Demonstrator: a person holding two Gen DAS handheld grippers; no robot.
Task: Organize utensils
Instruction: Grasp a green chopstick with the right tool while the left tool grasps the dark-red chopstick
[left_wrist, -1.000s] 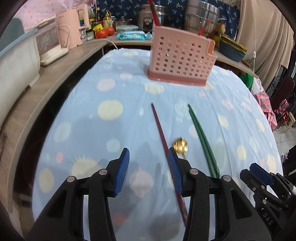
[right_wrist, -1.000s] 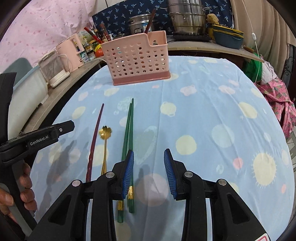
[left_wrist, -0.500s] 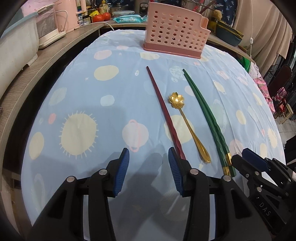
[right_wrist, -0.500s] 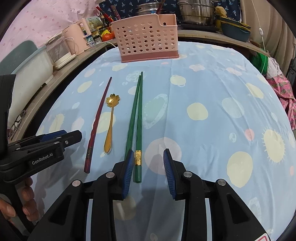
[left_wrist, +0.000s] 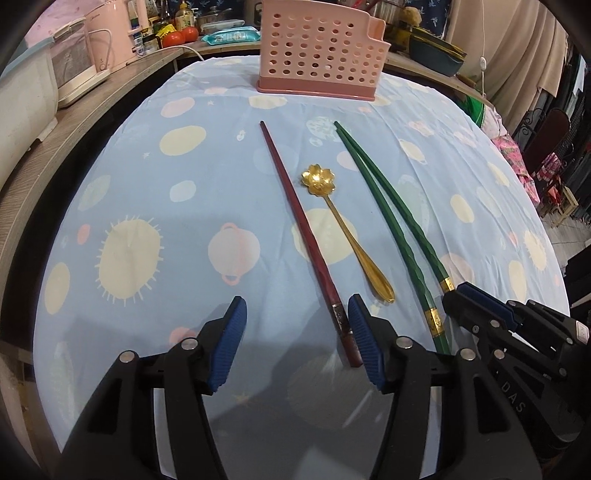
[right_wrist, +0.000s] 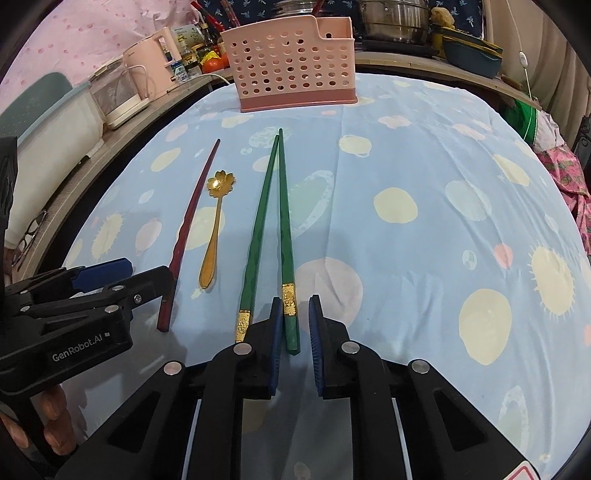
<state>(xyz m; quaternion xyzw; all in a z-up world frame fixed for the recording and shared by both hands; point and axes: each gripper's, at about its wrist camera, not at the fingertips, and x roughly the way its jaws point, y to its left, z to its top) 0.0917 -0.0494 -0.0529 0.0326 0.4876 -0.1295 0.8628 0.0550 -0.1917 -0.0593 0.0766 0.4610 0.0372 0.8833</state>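
Note:
A dark red chopstick (left_wrist: 303, 229) (right_wrist: 188, 229), a gold flower-bowled spoon (left_wrist: 343, 229) (right_wrist: 216, 229) and two green chopsticks (left_wrist: 399, 229) (right_wrist: 275, 229) lie side by side on the dotted blue tablecloth. A pink perforated utensil basket (left_wrist: 319, 51) (right_wrist: 293, 70) stands at the far side. My left gripper (left_wrist: 297, 332) is open, with the red chopstick's near end just inside its right finger. My right gripper (right_wrist: 293, 328) is open narrowly, with the near end of one green chopstick between its pads.
A wooden counter (left_wrist: 66, 122) runs along the left and back with a pink kettle (right_wrist: 153, 70), white appliances, bottles, tomatoes, steel pots (right_wrist: 395, 18) and a dark bowl (left_wrist: 436, 55). The table edge drops off at right beside pink fabric (left_wrist: 513, 155).
Both grippers pulled back toward the near ends of the utensils and lowered. The right gripper's jaws narrowed around one green chopstick's end. The utensils have not moved.

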